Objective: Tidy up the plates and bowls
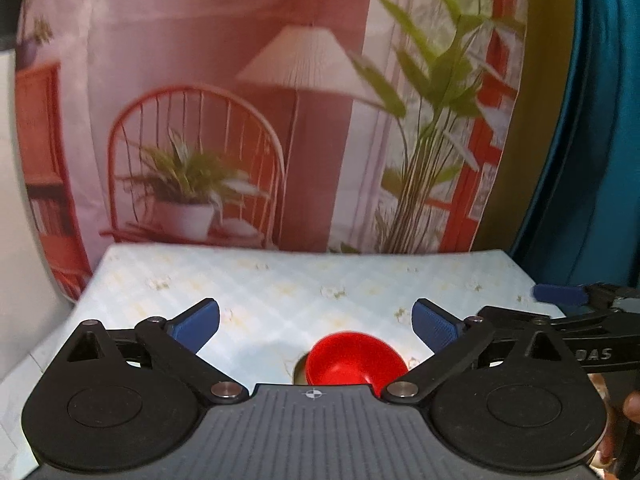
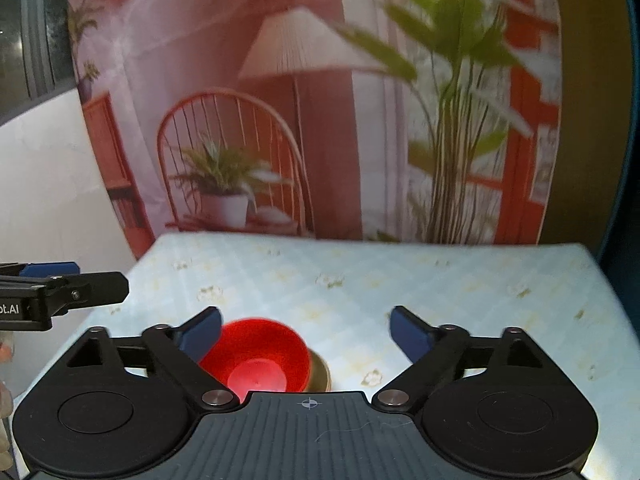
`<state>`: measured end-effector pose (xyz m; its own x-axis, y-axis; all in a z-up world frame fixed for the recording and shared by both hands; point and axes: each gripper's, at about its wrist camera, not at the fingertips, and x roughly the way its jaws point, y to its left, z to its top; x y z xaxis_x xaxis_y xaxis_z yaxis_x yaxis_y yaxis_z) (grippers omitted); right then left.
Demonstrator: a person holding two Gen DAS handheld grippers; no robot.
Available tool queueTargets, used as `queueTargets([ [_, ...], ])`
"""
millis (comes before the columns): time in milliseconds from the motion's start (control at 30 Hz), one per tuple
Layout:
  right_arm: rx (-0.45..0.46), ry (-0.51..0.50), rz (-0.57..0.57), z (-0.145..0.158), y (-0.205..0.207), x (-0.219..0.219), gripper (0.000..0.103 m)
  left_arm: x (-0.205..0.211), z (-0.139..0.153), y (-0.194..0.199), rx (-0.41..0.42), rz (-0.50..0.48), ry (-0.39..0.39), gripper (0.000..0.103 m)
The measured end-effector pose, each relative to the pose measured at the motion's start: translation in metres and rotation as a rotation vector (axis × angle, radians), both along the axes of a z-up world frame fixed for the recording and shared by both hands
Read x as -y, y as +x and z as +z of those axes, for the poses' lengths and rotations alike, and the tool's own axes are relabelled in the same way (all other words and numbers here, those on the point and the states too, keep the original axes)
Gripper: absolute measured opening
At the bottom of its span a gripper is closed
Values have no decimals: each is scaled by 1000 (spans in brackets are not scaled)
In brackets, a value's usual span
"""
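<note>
Both grippers, left gripper (image 1: pixel 316 326) and right gripper (image 2: pixel 306 334), have black linkages, silver pivot screws, blue-padded fingers (image 1: pixel 196 324), ribbed grey bodies behind.

- A pale blue checked tablecloth with small flower prints (image 1: pixel 280 280) covers the table.
- A printed pink backdrop showing lamp, chair and plants (image 2: pixel 320 100) hangs behind its far edge.
</note>
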<state>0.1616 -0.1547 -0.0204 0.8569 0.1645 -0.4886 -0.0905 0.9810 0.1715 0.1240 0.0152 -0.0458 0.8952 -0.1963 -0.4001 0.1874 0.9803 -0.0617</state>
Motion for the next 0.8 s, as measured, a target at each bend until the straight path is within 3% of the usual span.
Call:
queueTargets([
  [467, 140, -23, -60, 58, -66, 10, 103, 18, 45, -64, 114, 101, 92, 103],
  [800, 216, -53, -112, 76, -106, 12, 103, 13, 65, -112, 212, 131, 44, 103],
])
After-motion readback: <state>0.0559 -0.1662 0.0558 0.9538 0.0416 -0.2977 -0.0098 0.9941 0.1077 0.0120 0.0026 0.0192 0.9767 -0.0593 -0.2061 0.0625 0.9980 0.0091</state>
